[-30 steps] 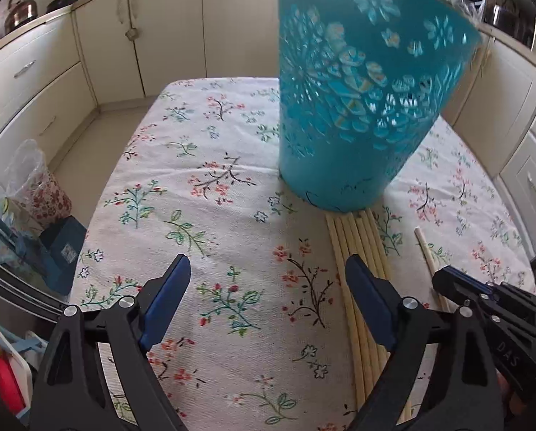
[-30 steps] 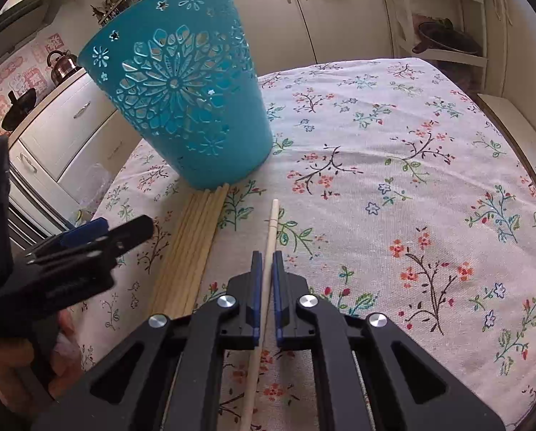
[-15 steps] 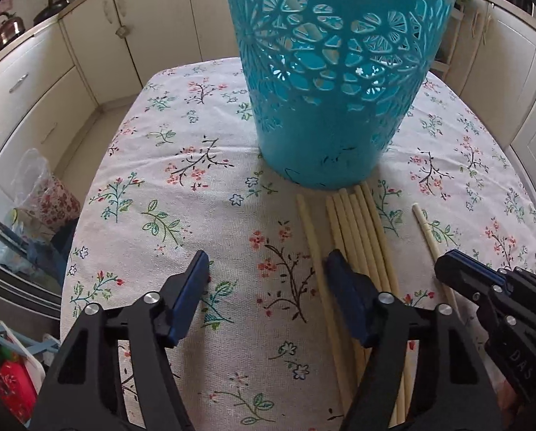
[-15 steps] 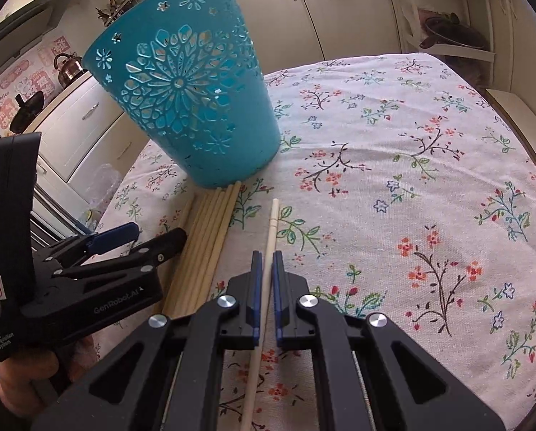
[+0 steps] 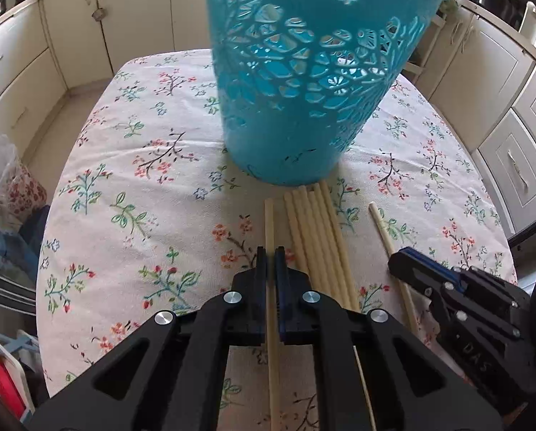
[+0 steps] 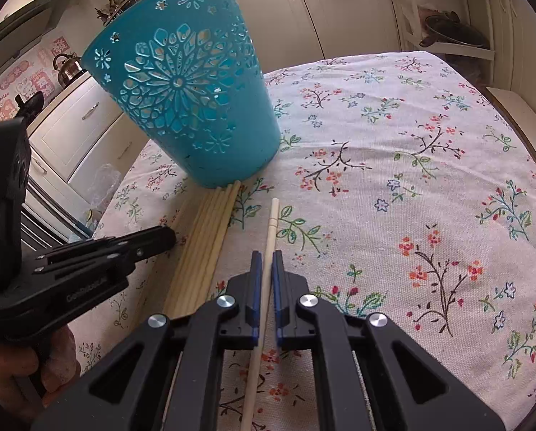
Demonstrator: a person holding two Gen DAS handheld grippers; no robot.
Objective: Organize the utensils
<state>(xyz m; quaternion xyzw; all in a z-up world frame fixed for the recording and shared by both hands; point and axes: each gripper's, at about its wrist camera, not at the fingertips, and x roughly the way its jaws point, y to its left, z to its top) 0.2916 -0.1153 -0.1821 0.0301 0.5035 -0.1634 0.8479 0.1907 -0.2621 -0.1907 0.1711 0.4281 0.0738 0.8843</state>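
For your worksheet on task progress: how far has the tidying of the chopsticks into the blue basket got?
Early stage. Done: nothing visible in the blue basket. In hand: the left gripper, just closed, clamps one chopstick; the right gripper clamps another. Left: the bundle on the tablecloth.

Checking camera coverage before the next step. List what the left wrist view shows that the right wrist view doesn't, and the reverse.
Only the left wrist view: the left gripper, jaws just closed on one chopstick pulled apart from the bundle; a plastic bag beside the table.

Only the right wrist view: a kettle, a shelf with a pan, the hand holding the left gripper, and the right gripper shut on a lone chopstick.

Both: the basket, bundle, floral tablecloth, cabinets.
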